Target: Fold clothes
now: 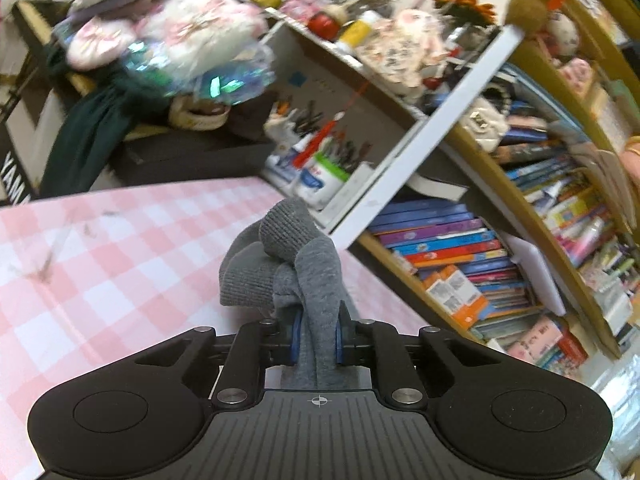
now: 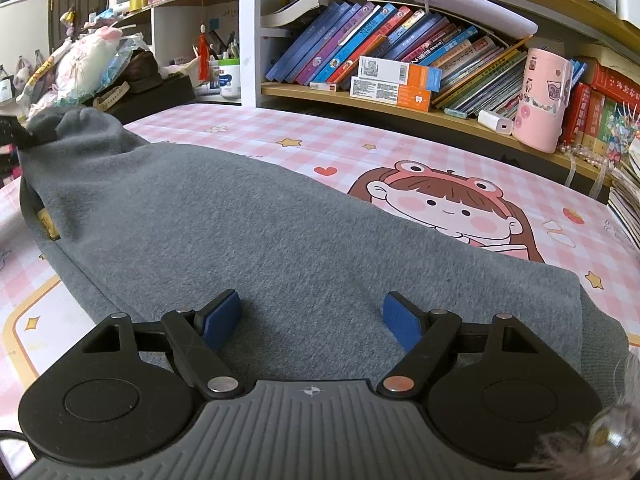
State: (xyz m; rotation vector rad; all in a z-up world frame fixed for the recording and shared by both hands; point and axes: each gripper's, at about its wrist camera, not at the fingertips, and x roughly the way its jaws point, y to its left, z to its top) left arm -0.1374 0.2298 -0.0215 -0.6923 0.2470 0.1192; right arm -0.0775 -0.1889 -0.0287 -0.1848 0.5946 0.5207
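Note:
A grey knit garment [image 2: 224,232] lies spread across the pink checked table mat [image 2: 360,148]. My left gripper [image 1: 317,340] is shut on a bunched end of the grey garment [image 1: 280,264], with its ribbed cuff sticking up past the fingers, held above the mat [image 1: 100,260]. That raised end shows at the far left of the right wrist view [image 2: 76,128]. My right gripper [image 2: 312,320] is open, its blue pads [image 2: 402,326] spread wide just over the near part of the garment, holding nothing.
Bookshelves packed with books [image 2: 400,40] run behind the table. A pink cylindrical box [image 2: 542,100] and a white charger [image 2: 495,121] stand on the shelf. Plush toys and bags [image 1: 172,36] pile on a black case at the left. Pen holders [image 1: 320,172] sit beside the mat.

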